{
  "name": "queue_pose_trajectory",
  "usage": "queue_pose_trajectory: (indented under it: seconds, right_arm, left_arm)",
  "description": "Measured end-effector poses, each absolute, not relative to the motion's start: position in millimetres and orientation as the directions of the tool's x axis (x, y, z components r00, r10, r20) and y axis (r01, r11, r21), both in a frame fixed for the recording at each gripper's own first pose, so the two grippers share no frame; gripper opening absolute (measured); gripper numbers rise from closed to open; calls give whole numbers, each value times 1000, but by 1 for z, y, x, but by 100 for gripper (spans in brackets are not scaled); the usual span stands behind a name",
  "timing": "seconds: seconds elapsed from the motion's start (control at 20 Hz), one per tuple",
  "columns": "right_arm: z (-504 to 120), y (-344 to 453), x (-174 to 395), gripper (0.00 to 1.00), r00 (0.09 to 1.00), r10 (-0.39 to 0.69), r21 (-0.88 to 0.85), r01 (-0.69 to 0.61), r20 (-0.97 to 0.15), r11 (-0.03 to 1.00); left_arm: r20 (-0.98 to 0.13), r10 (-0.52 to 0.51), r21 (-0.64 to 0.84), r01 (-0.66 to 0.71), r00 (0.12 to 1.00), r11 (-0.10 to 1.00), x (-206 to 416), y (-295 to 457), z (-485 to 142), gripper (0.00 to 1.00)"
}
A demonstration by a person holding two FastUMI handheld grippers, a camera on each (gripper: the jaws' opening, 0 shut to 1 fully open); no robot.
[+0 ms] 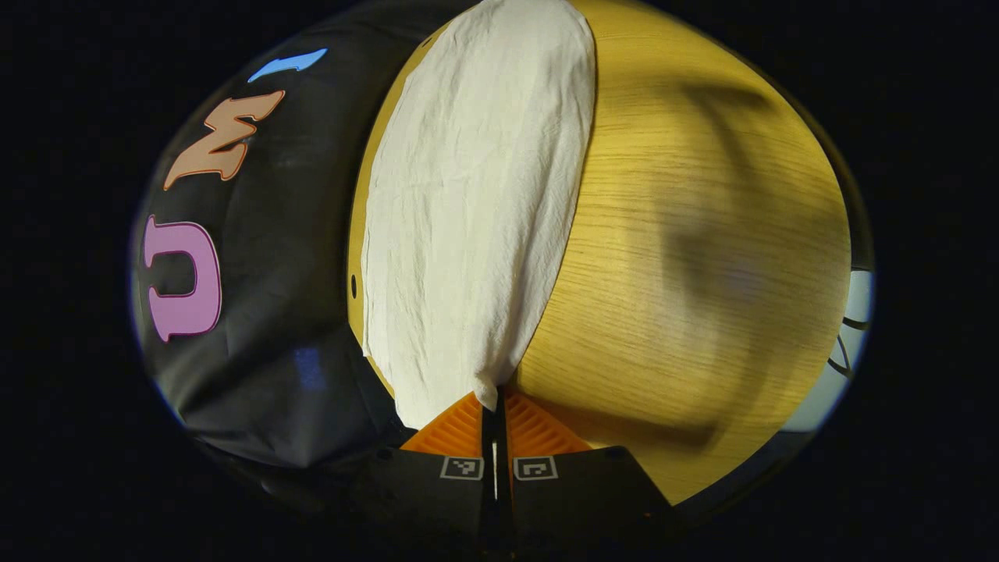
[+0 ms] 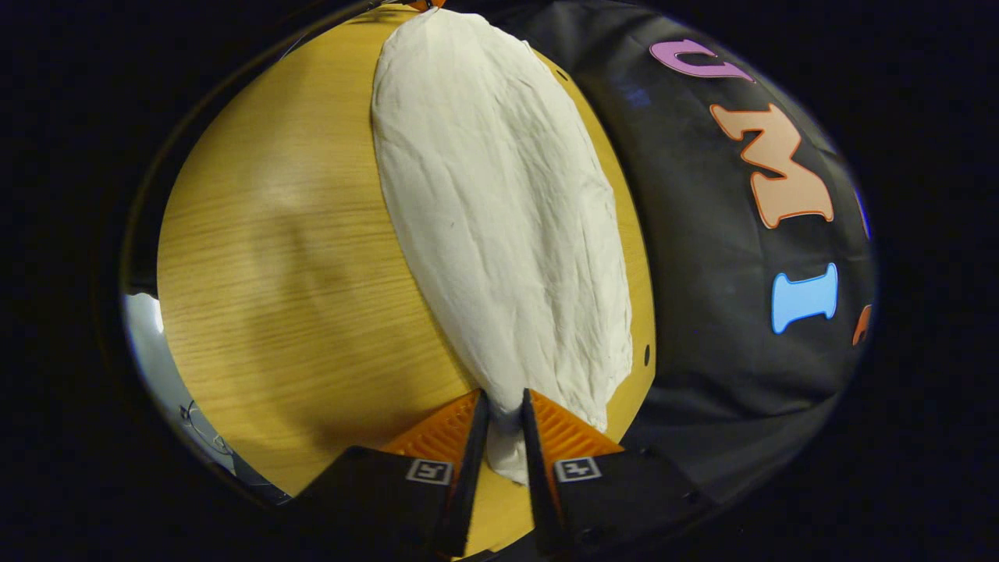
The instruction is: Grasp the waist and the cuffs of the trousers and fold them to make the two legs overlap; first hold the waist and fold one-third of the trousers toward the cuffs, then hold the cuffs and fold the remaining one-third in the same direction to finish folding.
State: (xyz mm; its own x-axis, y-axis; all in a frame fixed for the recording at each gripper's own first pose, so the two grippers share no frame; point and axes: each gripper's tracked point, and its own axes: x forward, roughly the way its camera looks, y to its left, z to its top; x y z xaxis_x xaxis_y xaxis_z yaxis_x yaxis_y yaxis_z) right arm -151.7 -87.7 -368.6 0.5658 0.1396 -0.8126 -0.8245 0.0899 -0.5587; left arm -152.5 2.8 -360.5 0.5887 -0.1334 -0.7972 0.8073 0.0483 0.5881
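White trousers (image 1: 476,211) lie stretched out long on a wooden table (image 1: 687,234), close to its edge by the black cloth wall. In the left gripper view my left gripper (image 1: 495,406) is shut on one end of the trousers, the cloth pinched between its fingers. In the right gripper view the trousers (image 2: 499,211) run away from me, and my right gripper (image 2: 506,414) is shut on the near end, a fold of cloth bunched between its fingers. The far end reaches the top of that view, where a small part of the other gripper (image 2: 425,4) shows.
The black cloth wall (image 1: 273,312) hangs right behind the table's edge beside the trousers. The bare wooden tabletop (image 2: 296,257) spreads on the other side, with soft shadows across it. A pale floor (image 1: 843,343) shows past the table's far edge.
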Motion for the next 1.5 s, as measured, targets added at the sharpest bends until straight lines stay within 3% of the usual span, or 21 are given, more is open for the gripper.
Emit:
queue_pose_trajectory:
  seconds: [0.1, 0.15, 0.25, 0.9, 1.5]
  right_arm:
    - [-369, -92, -150, 7, 572, 132, -565, -820, -810, 87]
    - [-369, -93, -150, 12, 559, 129, -549, -829, -819, 107]
    - [-365, -94, -149, 12, 538, 128, -520, -841, -833, 151]
    - [-278, -82, -58, 12, 701, 212, -630, -708, -681, 319]
    - [-257, -60, 59, 12, 823, 47, -683, -501, -567, 531]
  left_arm:
    - [-803, -130, 579, 813, 581, 60, -152, 3, -360, 0]
    - [-808, -128, 570, 818, 575, 76, -153, 3, -360, 0]
    - [-825, -107, 542, 831, 554, 126, -152, 6, -361, 0]
    - [-703, 51, 677, 645, 710, 354, -67, -6, -275, 0]
    - [-600, -67, 680, 553, 797, 482, 54, -38, -253, 0]
